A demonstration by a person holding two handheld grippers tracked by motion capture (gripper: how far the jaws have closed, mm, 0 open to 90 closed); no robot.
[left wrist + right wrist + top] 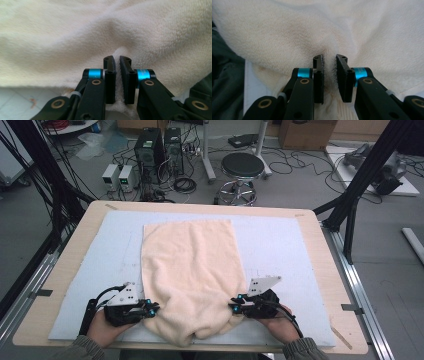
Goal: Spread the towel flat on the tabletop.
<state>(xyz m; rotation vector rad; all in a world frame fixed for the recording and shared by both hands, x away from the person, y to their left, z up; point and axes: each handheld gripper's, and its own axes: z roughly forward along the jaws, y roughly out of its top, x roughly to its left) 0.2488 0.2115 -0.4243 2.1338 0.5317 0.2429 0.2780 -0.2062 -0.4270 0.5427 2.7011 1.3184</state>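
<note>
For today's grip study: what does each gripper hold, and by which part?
Both hold the cream towel: left gripper pinches its near-left edge, right gripper its near-right edge.

Both forearms are wearing olive-grey knitted sleeves with ribbed cuffs. The left claw (150, 309) is showing a black body, a grey three-cornered plate dotted with small holes, and a black cable looping behind it. The right claw (235, 307) is looking the same. Up close, each jaw is carrying a ridged black pad, a bright blue collar, brass-ringed pivots and a white cable tie.
</note>
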